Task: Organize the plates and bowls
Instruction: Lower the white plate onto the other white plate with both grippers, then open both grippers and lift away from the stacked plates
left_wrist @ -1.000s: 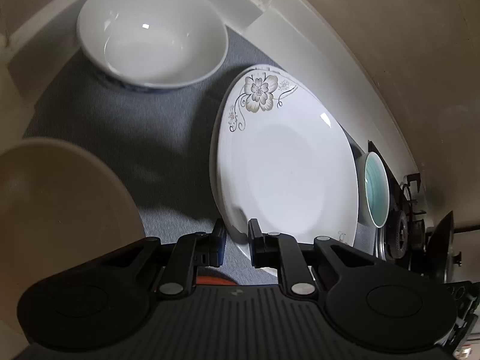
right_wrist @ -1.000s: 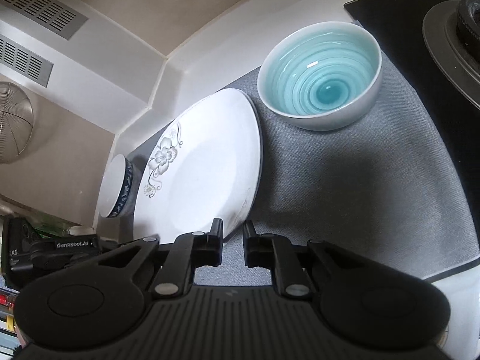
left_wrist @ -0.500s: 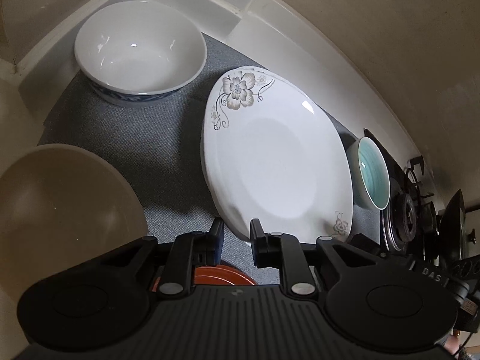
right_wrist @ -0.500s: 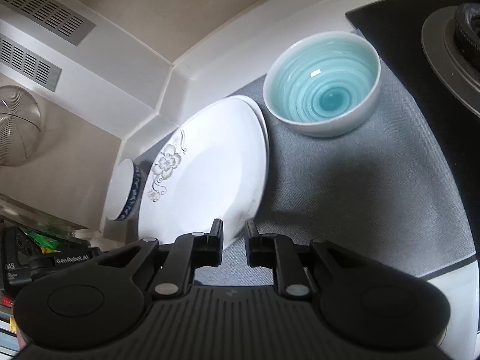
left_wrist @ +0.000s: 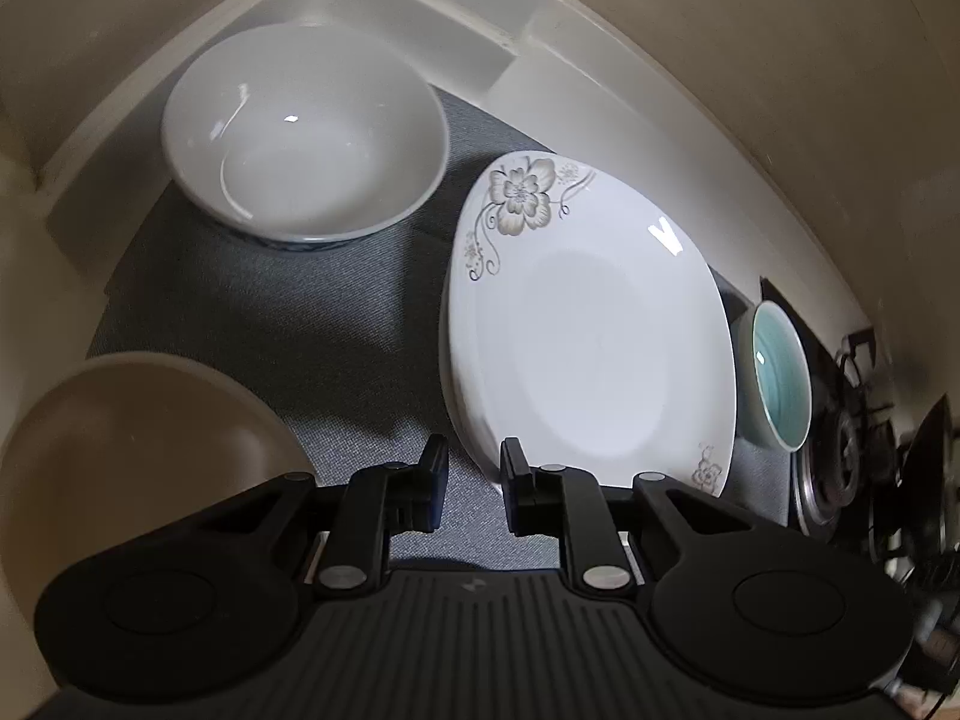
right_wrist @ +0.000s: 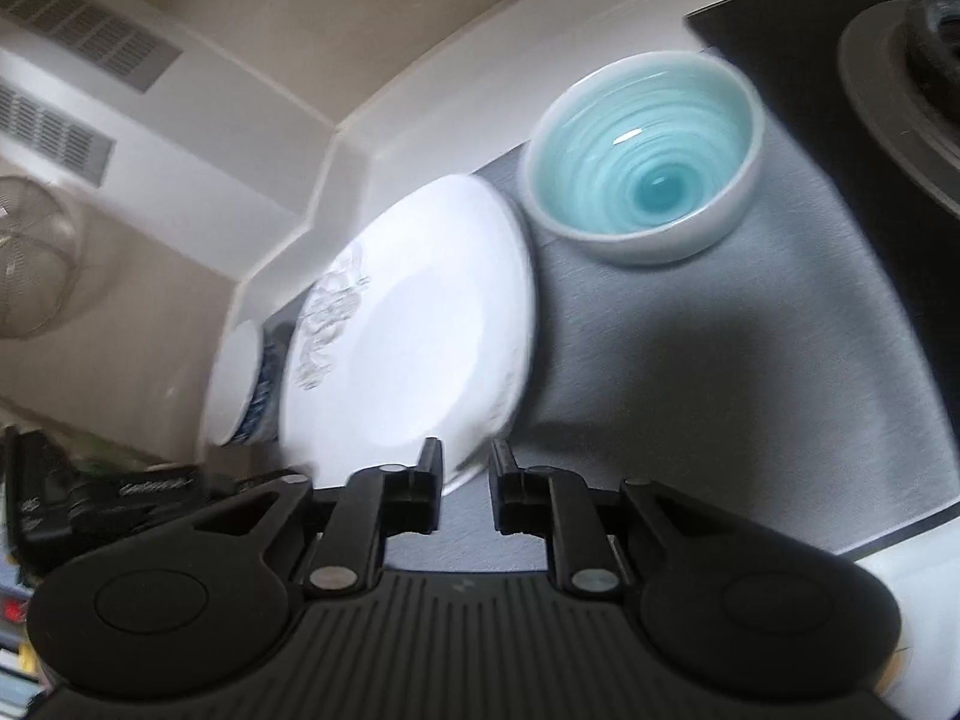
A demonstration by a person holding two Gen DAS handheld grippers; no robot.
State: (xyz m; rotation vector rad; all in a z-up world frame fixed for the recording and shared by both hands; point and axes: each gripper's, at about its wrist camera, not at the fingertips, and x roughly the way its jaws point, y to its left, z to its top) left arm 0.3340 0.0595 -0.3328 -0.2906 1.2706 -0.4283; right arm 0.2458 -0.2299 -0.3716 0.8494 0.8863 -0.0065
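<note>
Where gray mat [left_wrist: 312,324] lies: three bowls [left_wrist: 303,132], stacked plates [left_wrist: 591,336].

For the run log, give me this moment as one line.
left tool: open, empty | right tool: open, empty | floral plate: on mat | teal bowl: beside plate

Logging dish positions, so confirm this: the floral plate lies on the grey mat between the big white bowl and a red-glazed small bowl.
One detail is wrong. The small bowl is glazed turquoise inside, not red, as the right wrist view shows. The floral plate does lie on the grey mat between it and the big white bowl.
</note>
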